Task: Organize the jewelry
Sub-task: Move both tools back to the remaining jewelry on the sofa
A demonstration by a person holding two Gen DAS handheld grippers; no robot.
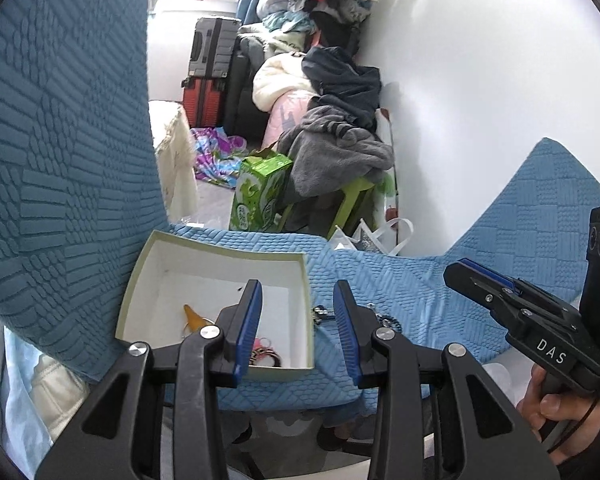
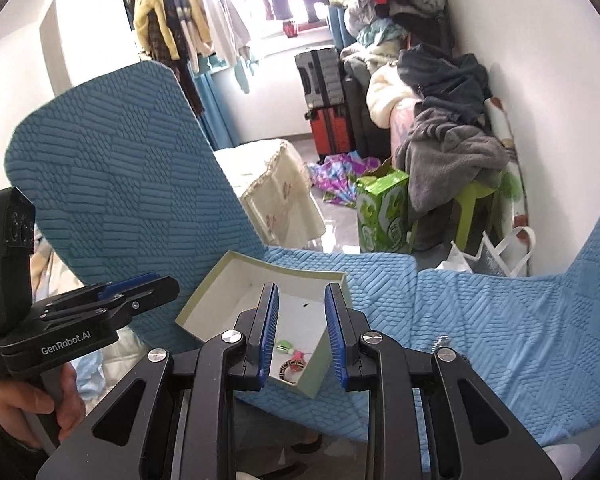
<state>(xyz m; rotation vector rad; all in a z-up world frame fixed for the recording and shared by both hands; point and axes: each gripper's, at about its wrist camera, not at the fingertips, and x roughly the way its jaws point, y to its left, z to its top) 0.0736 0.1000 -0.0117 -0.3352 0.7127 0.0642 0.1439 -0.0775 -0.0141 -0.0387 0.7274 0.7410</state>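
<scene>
A pale green box with a white inside [image 1: 220, 276] sits on the blue textured seat cover [image 1: 380, 272]. In it lie an orange piece [image 1: 194, 316] and pink and black bands [image 1: 266, 350]. My left gripper [image 1: 298, 292] is open and empty above the box's right wall. A silver chain [image 1: 320, 314] and dark beads [image 1: 392, 322] lie on the cover just right of the box. My right gripper [image 2: 300, 296] is open and empty over the box [image 2: 236, 280], where a patterned ring [image 2: 290, 368] and a green piece [image 2: 284, 346] show. A silver chain [image 2: 440, 342] lies on the cover.
A tall blue chair back [image 1: 60, 140] rises at the left. Beyond the seat are a green carton [image 1: 260, 192], a green stool with grey clothes [image 1: 336, 160], suitcases [image 1: 210, 76] and a white wall [image 1: 480, 80]. The right gripper shows in the left wrist view [image 1: 472, 276].
</scene>
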